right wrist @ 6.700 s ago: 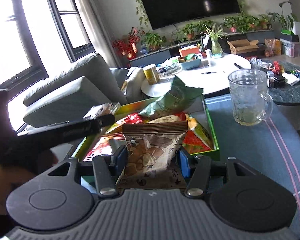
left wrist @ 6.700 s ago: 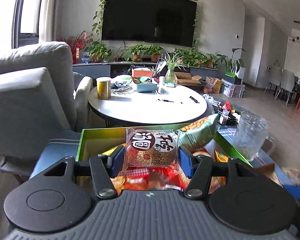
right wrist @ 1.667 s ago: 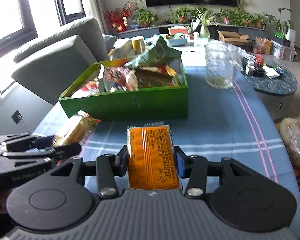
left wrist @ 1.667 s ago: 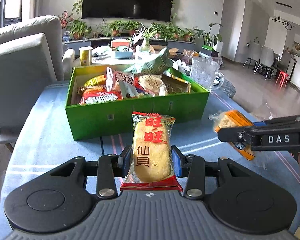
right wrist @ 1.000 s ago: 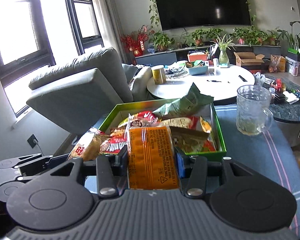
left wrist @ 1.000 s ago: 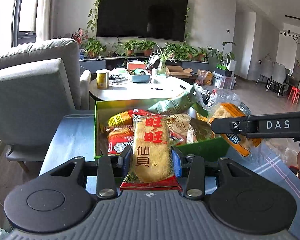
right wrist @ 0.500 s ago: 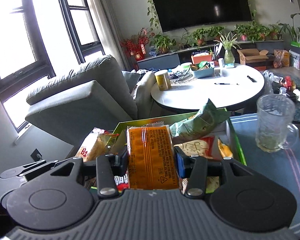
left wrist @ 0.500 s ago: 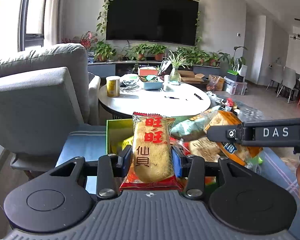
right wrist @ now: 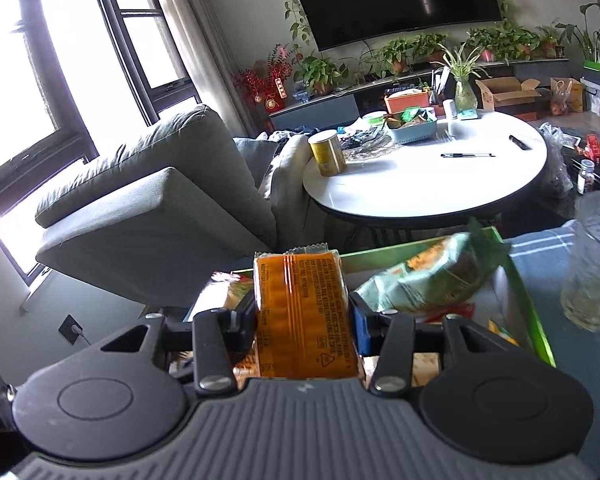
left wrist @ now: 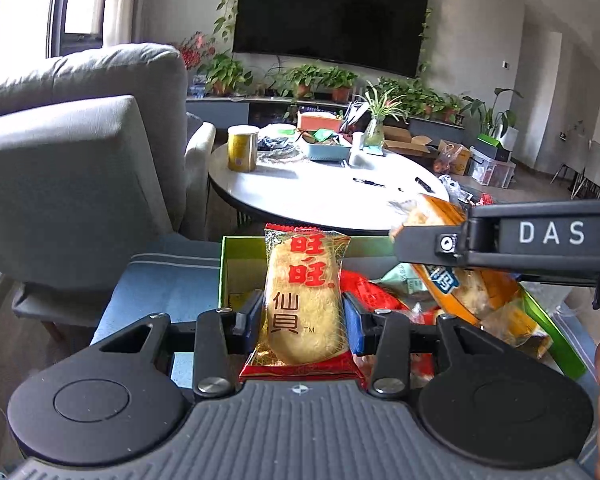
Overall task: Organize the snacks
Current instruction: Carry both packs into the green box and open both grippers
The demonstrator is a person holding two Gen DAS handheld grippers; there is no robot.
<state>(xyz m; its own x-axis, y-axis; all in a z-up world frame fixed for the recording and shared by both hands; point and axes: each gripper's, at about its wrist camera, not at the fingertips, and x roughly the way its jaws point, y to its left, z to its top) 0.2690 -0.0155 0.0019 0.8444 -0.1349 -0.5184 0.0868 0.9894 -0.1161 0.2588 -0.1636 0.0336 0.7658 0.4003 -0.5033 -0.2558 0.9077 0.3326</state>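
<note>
My left gripper [left wrist: 303, 316] is shut on a rice cracker packet [left wrist: 303, 300], yellow with red characters, held over the near left part of the green snack box [left wrist: 236, 256]. My right gripper [right wrist: 305, 322] is shut on an orange snack packet [right wrist: 304, 312] and holds it above the same green box [right wrist: 524, 296]. In the left wrist view the right gripper's finger [left wrist: 512, 240], marked DAS, reaches in from the right with that orange packet [left wrist: 456, 280]. The box holds several snack bags, among them a green bag [right wrist: 424, 276].
A glass mug [right wrist: 592, 264] stands on the blue striped tablecloth [right wrist: 580, 360] right of the box. A grey armchair [left wrist: 72, 184] is at the left. A round white table [left wrist: 324, 192] with a yellow can [left wrist: 242, 154] lies beyond.
Both grippers have carried their packets forward from in front of the box to above it. The box's front wall has dropped out of sight under the grippers.
</note>
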